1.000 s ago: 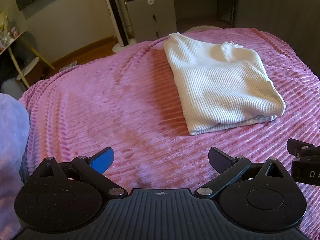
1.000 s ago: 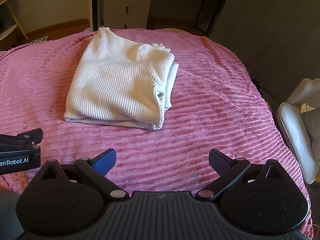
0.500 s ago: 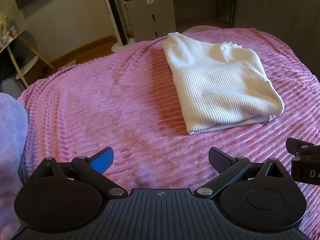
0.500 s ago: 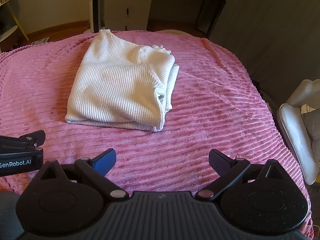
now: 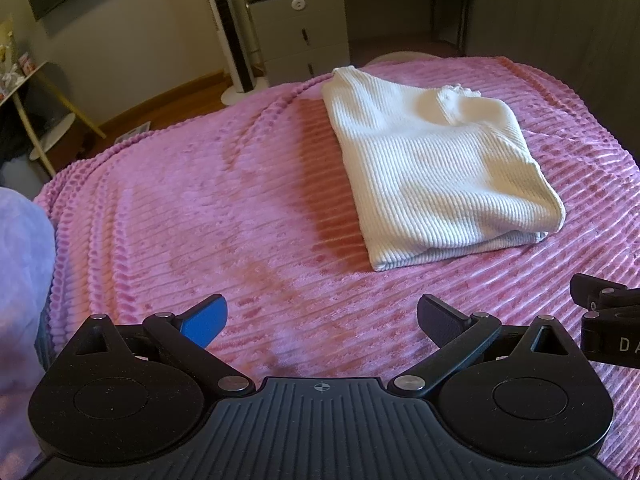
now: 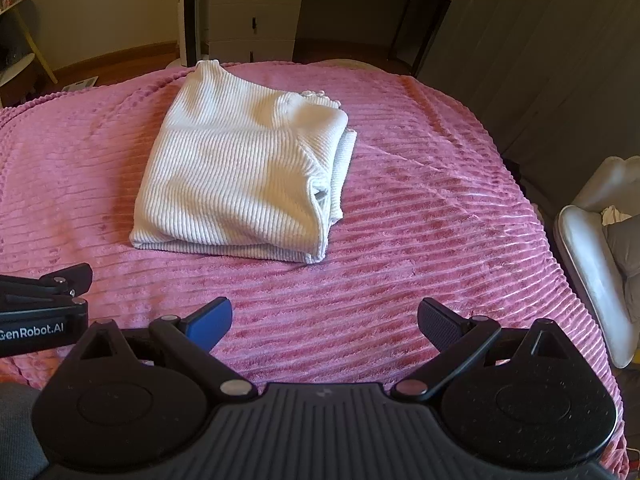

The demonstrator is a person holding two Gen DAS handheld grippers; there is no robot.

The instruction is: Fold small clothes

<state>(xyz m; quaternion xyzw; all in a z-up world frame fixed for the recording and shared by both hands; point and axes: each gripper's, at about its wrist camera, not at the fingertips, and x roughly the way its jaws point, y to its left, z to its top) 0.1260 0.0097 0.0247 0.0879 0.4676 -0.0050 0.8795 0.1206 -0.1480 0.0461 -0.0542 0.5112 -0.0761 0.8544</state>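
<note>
Lying folded on the pink ribbed bedspread (image 6: 400, 240), white knit garment (image 6: 240, 176); grey drawer unit (image 6: 252, 20) beyond it, probably a nightstand. Left claw (image 5: 322, 320) and right claw (image 6: 324, 322) wide open, empty.

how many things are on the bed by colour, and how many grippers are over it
white: 1, the folded ribbed garment lying on the pink blanket
pink: 1, that blanket covering the bed
black grippers: 2, the left gripper and the right gripper, both open and empty, short of the garment
total: 4
</note>
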